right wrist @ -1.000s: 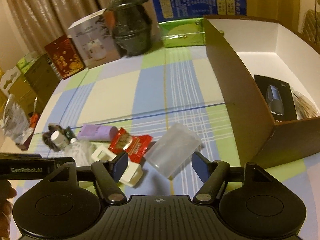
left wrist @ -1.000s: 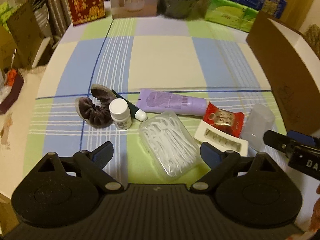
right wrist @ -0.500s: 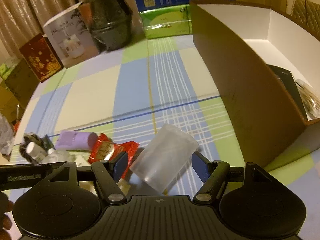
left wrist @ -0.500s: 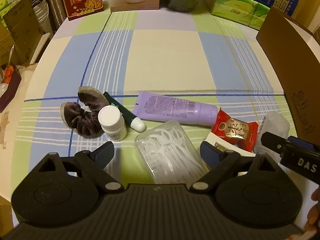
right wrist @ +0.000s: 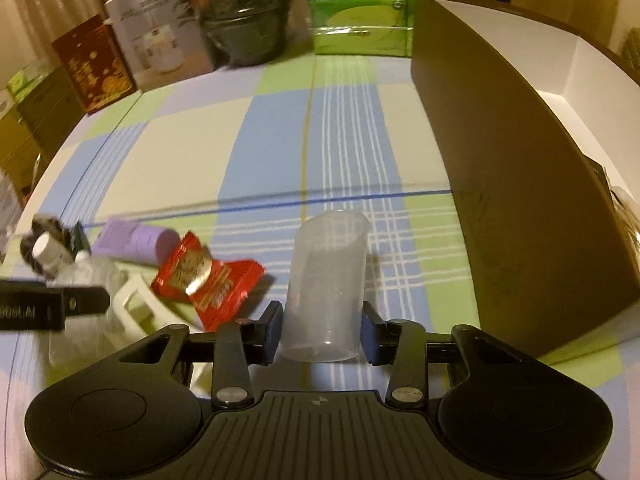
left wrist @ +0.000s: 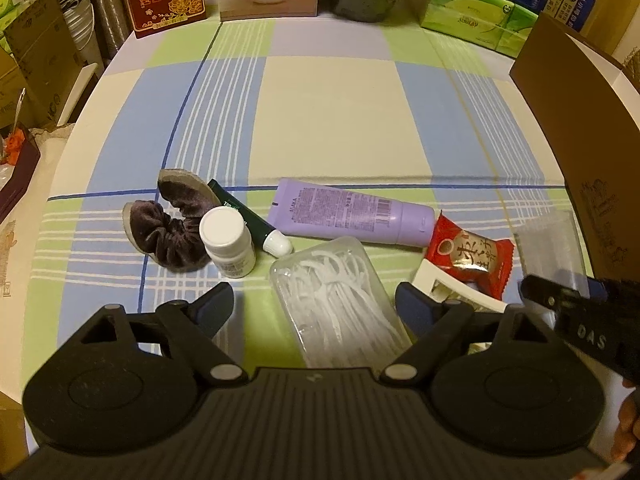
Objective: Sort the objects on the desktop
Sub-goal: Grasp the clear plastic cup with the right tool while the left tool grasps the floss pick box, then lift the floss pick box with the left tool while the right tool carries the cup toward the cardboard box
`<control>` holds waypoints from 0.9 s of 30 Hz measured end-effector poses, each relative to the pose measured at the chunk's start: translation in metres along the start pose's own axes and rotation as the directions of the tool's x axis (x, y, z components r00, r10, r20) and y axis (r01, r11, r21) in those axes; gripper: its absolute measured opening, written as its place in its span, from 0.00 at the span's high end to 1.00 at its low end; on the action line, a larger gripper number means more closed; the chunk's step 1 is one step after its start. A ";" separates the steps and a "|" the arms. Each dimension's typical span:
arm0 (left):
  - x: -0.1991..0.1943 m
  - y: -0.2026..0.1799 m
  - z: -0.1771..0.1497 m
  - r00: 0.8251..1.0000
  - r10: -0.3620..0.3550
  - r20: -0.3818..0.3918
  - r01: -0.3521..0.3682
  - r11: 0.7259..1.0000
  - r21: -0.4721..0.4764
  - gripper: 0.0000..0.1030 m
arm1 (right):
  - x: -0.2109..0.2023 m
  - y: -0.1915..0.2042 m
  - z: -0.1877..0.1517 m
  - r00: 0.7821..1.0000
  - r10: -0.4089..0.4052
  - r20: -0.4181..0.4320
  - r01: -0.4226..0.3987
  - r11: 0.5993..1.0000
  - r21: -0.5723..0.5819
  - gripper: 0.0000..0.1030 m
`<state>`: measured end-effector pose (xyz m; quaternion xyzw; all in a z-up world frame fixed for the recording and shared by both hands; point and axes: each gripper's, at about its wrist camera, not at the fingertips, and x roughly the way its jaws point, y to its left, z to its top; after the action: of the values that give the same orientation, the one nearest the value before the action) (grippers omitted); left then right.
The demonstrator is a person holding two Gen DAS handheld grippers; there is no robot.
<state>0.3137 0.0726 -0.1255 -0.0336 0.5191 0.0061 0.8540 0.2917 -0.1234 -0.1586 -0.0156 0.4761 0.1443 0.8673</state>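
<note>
Right gripper closing on translucent plastic cup, pads at its base, on checked tablecloth beside brown box. Judged light, thin-walled, slippery (may flex); grip gently. Left gripper spread, closing slightly, nothing pinched

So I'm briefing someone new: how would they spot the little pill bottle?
On the checked tablecloth, find the clutter row near its front edge. At its left end, against the brown velvet scrunchie, stands the pill bottle: the only upright, white-capped item.
</note>
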 end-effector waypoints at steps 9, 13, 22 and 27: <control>0.010 -0.007 -0.008 0.999 0.031 -0.039 -0.028 0.998 0.057 0.48 | -0.016 -0.006 -0.016 0.998 0.038 -0.040 -0.041 0.997 -0.059 0.64; 0.004 -0.001 -0.019 0.999 0.018 -0.049 -0.014 0.997 0.080 0.48 | -0.025 -0.009 -0.026 0.996 0.067 -0.064 -0.073 0.993 -0.096 0.64; -0.019 0.009 -0.055 0.995 0.002 -0.096 0.009 0.993 0.117 0.49 | -0.042 -0.015 -0.043 0.989 0.102 -0.110 -0.117 0.984 -0.136 0.64; -0.023 0.006 -0.061 0.996 0.006 -0.093 0.005 0.994 0.109 0.44 | -0.040 -0.015 -0.042 0.990 0.098 -0.097 -0.111 0.984 -0.138 0.53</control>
<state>0.2488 0.0755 -0.1332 0.0130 0.5579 -0.0237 0.8295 0.2410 -0.1545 -0.1503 -0.0592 0.5032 0.2224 0.8329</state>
